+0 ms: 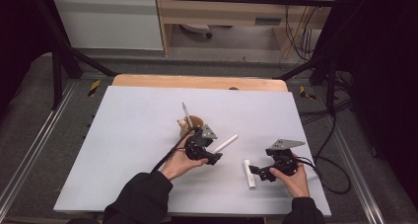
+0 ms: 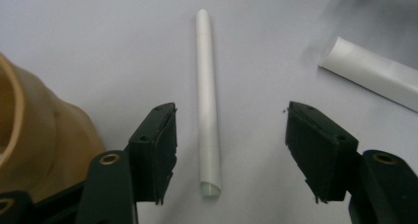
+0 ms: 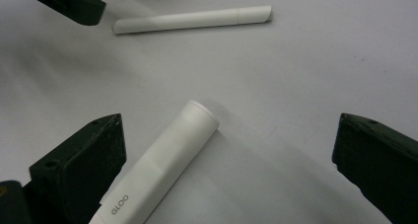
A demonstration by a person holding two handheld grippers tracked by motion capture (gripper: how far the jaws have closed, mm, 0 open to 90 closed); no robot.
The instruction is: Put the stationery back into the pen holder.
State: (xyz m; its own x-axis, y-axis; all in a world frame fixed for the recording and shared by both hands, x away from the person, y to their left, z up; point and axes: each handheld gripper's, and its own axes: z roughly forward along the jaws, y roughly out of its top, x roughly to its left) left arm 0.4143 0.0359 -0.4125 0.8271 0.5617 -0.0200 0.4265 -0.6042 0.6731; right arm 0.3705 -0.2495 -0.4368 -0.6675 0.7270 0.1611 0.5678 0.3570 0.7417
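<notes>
A: What is the biggest thing in the scene?

B: A pale grey table (image 1: 133, 150) seen from above, with a person's two dark-sleeved forearms coming in from the near edge.

A: And on it?

B: Near the middle stands a tan cup (image 1: 195, 121) with a pen upright inside. Just in front of it is the left gripper (image 2: 231, 152). The right gripper (image 3: 229, 172) sits further right, near the front edge.

A: What are the claws doing?

B: The left one stands about half open, a jaw on either side of a slim white pen (image 2: 207, 105) that lies flat on the table between them, not touching either pad. The right one is spread wide, with a fatter white tube marked GLOO (image 3: 165, 162) lying beside its left jaw; whether they touch I cannot tell.

A: Are the two white things close?

B: Near, but apart. The pen lies just right of the cup.
</notes>
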